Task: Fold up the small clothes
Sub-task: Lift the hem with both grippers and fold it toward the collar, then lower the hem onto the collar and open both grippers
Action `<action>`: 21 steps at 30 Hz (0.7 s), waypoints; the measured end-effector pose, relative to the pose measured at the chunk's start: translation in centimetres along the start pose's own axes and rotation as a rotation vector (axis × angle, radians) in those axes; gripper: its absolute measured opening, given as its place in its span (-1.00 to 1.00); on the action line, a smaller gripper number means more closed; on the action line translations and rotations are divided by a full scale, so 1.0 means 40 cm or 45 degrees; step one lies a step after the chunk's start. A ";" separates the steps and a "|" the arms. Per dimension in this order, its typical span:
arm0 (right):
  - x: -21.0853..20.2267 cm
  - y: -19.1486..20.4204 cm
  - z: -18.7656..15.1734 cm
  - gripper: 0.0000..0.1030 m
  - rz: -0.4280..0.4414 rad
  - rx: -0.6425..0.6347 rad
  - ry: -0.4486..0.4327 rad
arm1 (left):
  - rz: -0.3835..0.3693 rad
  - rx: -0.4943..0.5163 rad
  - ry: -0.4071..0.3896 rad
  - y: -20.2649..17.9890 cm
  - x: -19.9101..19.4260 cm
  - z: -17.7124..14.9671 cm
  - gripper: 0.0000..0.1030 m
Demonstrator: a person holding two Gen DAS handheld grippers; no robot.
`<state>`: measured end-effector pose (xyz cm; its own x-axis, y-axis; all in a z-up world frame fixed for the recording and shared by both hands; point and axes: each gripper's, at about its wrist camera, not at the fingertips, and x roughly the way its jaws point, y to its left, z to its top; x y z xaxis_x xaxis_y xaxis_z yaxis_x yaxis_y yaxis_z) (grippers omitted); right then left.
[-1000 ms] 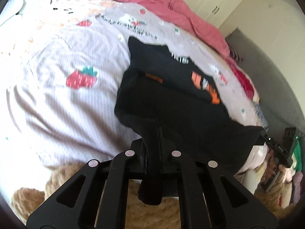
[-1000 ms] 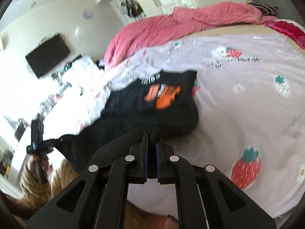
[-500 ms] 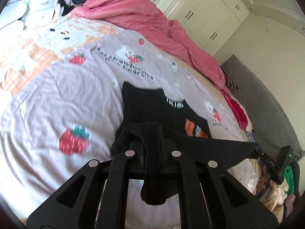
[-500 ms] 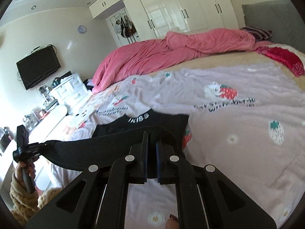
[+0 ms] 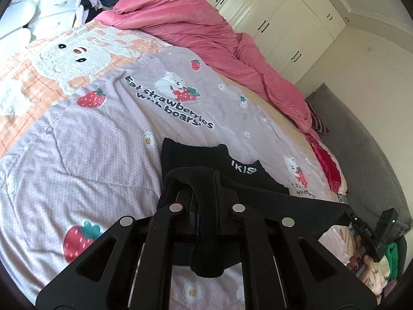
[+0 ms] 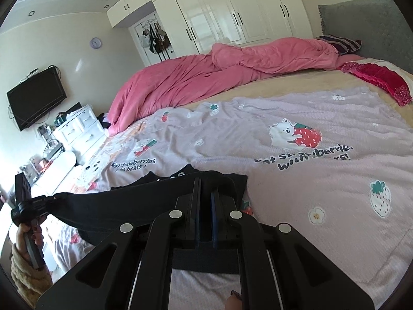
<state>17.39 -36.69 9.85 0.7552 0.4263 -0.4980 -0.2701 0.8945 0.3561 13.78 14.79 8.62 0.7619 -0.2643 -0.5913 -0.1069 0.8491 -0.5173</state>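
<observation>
Left gripper (image 5: 206, 180) clamped on one corner of the black shirt (image 5: 196, 155), cloth draped over its fingers. Right gripper (image 6: 205, 188) pinched on the other corner. Hem stretched taut between them, raised above the strawberry sheet (image 6: 296, 180); collar end lying flat on the sheet. Pink duvet (image 6: 206, 77) heaped at the far side

I am in a home bedroom: bed (image 6: 296, 180) ahead, built-in wardrobe (image 6: 232, 18) at 12 o'clock, wall television (image 6: 36, 98) at 10 o'clock.
</observation>
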 end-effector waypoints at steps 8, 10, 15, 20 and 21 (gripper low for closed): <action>0.082 -0.009 0.032 -0.89 -0.032 0.007 0.028 | 0.056 -0.007 0.011 0.010 0.069 0.033 -0.96; 0.112 -0.019 0.033 -0.89 -0.039 0.024 0.055 | 0.072 -0.006 0.023 0.016 0.089 0.033 -0.96; 0.182 -0.047 0.011 -0.89 -0.055 0.070 0.132 | 0.117 -0.004 0.076 0.040 0.150 0.021 -0.96; 0.240 -0.060 -0.018 -0.88 -0.085 0.078 0.205 | 0.166 -0.003 0.118 0.067 0.204 0.001 -0.95; 0.245 -0.060 -0.020 -0.88 -0.090 0.076 0.211 | 0.170 -0.004 0.120 0.069 0.209 -0.001 -0.94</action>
<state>24.94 -34.56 3.48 0.6610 0.3834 -0.6450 -0.1802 0.9156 0.3596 19.84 14.91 2.23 0.6772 -0.1909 -0.7106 -0.2056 0.8782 -0.4318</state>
